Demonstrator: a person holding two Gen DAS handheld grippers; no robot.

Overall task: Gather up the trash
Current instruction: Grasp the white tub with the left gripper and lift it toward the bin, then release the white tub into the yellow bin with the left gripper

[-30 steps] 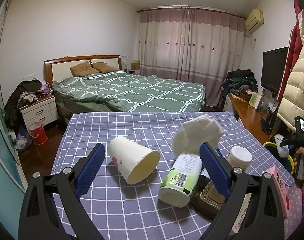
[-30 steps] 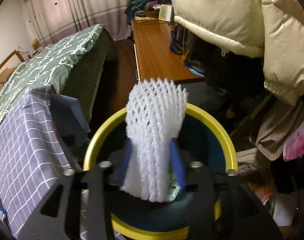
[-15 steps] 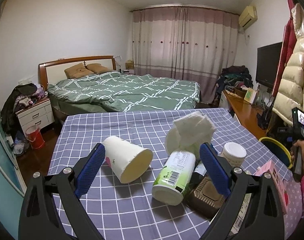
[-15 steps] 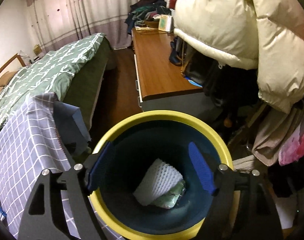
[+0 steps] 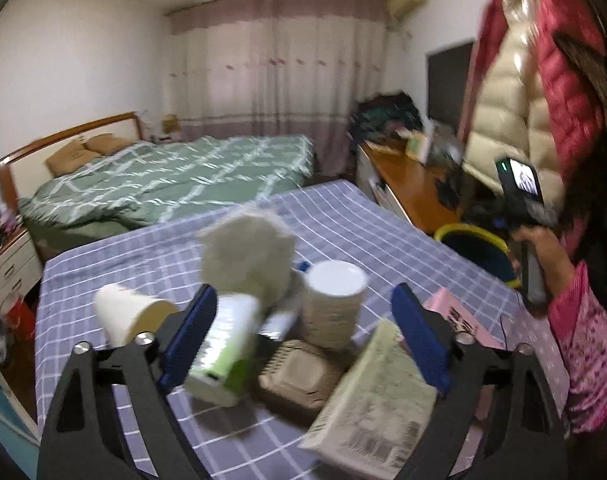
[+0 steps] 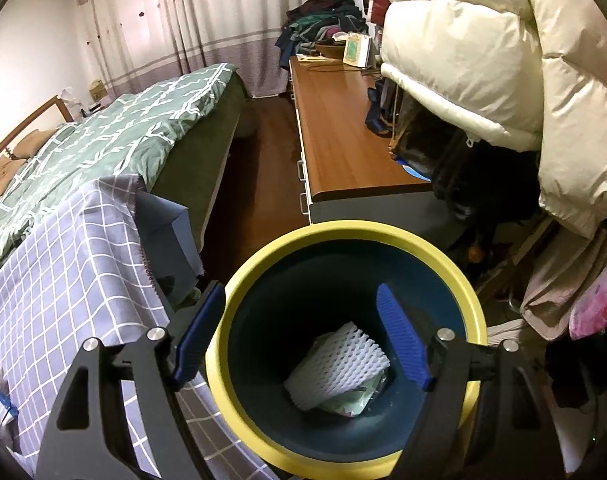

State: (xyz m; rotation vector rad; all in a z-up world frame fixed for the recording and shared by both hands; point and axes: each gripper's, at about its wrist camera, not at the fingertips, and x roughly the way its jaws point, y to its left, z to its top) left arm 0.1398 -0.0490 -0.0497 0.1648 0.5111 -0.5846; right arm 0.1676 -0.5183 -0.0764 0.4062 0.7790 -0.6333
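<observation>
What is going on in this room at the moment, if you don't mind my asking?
A person is clearing trash off a table with a claw in each hand. The right claw is open over the yellow-rimmed bin, where a white foam net lies at the bottom. The left claw, its jaws closing with nothing gripped, faces the clutter on the checked tablecloth: a tipped paper cup, a green-and-white bottle and a carton.

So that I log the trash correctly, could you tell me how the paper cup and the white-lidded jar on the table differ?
The paper cup lies on its side with its open mouth showing; the white-lidded jar stands upright and is closed by its lid. The cup tapers, the jar looks straight-sided. Both are pale and rest on the checked tablecloth.
</observation>
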